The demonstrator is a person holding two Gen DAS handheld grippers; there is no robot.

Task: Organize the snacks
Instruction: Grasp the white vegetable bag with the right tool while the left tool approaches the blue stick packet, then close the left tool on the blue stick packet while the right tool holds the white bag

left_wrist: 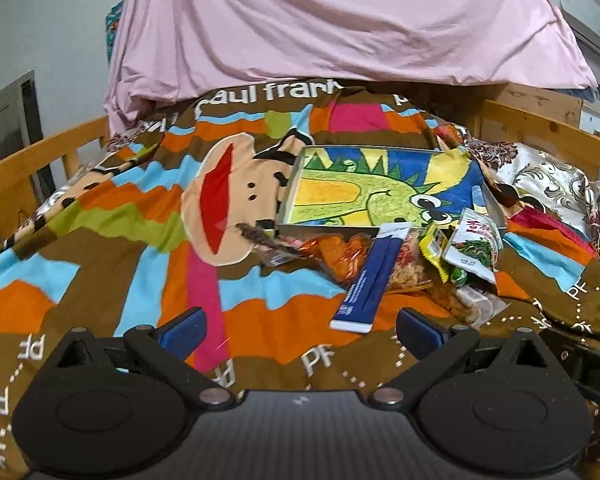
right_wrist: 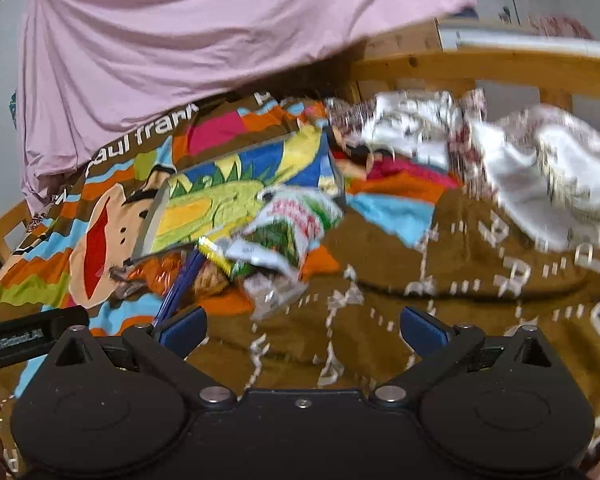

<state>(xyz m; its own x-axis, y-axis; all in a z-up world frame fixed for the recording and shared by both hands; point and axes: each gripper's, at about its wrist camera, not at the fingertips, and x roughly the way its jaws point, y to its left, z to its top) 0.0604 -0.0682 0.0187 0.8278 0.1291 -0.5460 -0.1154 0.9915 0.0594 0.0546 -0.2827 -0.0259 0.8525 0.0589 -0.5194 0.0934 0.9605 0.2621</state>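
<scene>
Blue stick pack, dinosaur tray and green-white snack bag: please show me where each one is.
Blue stick pack [left_wrist: 367, 276], left wrist view, middle of its body.
Dinosaur tray [left_wrist: 296, 176], left wrist view, left wall.
Green-white snack bag [left_wrist: 474, 246], left wrist view, printed front.

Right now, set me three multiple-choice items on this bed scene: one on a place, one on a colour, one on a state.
1. Where does the heap of snack packets lie?
A. inside the tray
B. on the blanket at the tray's near edge
C. on the wooden rail

2. What colour is the long flat stick-shaped packet?
A. dark blue with white ends
B. red
C. plain yellow

3. How do the left gripper and the right gripper stand?
A. both shut on packets
B. left shut, right open
C. both open and empty

Answers:
1 B, the packets rest on the bright patterned blanket just before the shallow metal tray with the green dragon drawing, which holds no packet fully.
2 A, its body is dark blue, its ends white.
3 C, each pair of blue pads stands wide apart with only blanket between.
</scene>
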